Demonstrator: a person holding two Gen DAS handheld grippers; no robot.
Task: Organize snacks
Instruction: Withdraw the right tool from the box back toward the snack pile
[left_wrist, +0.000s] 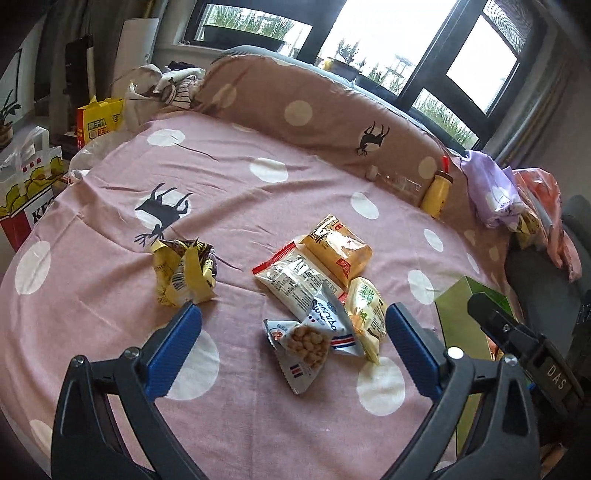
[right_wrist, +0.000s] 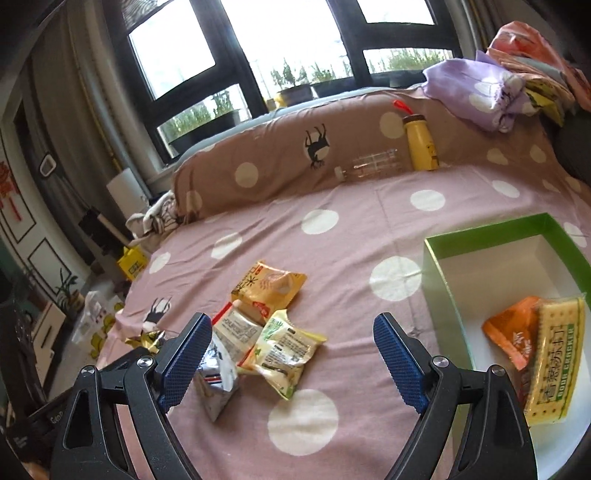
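Orange and yellow packets in the green-walled box (right_wrist: 436, 273) are being shown only rightward; both grippers' (left_wrist: 293, 325) (right_wrist: 291, 341) jaws are standing apart, empty.

We see daylight coming through the windows (left_wrist: 373, 40) behind the bed (left_wrist: 258, 206), and the panes are blown out to near white in both views. The bedsheet is evenly and softly lit, with only faint shadows under the snack packets (left_wrist: 314, 280). Foil on the packets gives small glints. Both pictures are sharp at the centre. The fisheye lens bends the window frames and the bed's edge strongly, and the corners fall off into black. The room at the left edge looks dim and slightly soft.
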